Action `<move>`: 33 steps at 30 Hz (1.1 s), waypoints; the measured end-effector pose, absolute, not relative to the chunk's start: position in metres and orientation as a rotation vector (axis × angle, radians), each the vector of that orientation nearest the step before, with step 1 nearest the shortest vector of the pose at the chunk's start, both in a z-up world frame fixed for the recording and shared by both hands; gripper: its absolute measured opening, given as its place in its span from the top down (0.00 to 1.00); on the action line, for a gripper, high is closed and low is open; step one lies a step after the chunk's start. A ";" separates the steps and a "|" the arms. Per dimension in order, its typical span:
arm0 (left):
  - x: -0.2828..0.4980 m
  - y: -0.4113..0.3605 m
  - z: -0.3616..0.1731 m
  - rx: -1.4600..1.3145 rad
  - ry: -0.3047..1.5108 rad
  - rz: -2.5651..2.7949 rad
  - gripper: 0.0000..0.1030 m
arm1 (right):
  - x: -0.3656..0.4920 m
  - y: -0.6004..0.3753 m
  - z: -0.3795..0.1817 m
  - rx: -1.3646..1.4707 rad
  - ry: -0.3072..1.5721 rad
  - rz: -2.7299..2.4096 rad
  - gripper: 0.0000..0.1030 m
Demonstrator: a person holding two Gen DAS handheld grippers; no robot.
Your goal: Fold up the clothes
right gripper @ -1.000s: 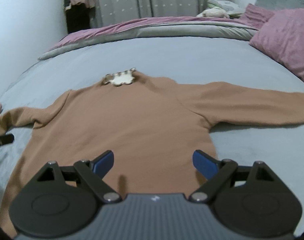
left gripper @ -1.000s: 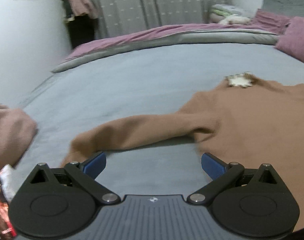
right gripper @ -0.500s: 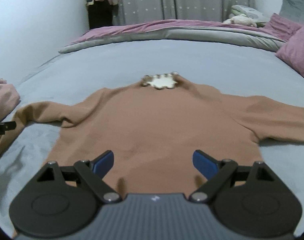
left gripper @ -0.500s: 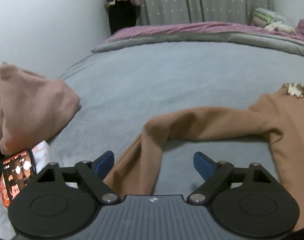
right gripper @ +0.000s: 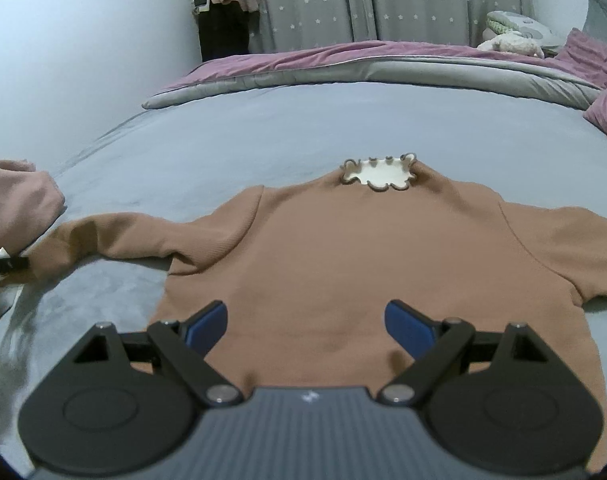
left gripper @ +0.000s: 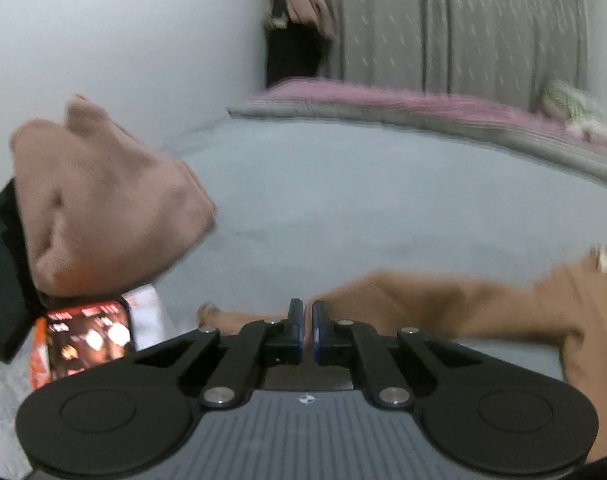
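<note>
Left wrist view: grey bedspread (left gripper: 343, 200) fills mid-frame, curtain (left gripper: 463, 20) upper right, white wall upper left. A pink folded garment (left gripper: 99, 200) sits at left, a lit phone (left gripper: 87, 340) below it. My left gripper (left gripper: 308, 322) is clenched at lower centre; its jaws have just been closing on the brown sweater's sleeve (left gripper: 403, 304). The frame is blurred, so I judge, not confirm, that the cuff is pinched. Half a second ago those jaws stood wide with the sleeve between them.

Right wrist view: same bed, pillows at right edge. The sweater (right gripper: 383, 260) lies flat, centre frame, white frilled collar (right gripper: 379, 174) at top. My right gripper (right gripper: 305, 322) is released, wide over the hem, holding nothing; unchanged from before.

Risk: a thin pinch may let the cuff slip during the fold, or drag the body askew.
</note>
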State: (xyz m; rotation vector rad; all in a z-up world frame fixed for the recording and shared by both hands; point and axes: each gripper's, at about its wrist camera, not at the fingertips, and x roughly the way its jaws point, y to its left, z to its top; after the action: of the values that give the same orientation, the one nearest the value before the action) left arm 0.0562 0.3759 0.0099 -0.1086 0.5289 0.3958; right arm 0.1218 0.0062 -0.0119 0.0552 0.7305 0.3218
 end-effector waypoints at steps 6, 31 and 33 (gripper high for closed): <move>0.040 0.384 0.027 -0.112 0.384 0.470 0.99 | 0.122 0.009 -0.011 0.069 0.735 0.322 0.13; 0.041 0.424 0.020 -0.385 0.587 0.416 0.74 | 0.128 0.127 -0.003 -0.055 0.689 0.551 0.21; 0.041 0.423 0.022 -0.389 0.578 0.405 0.74 | 0.129 0.144 -0.001 -0.081 0.680 0.601 0.26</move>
State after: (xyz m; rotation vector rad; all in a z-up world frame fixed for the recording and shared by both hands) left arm 0.0412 0.4230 0.0216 -0.3891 0.5781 0.4051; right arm 0.1292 0.1445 -0.0013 -0.0808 0.6798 0.6013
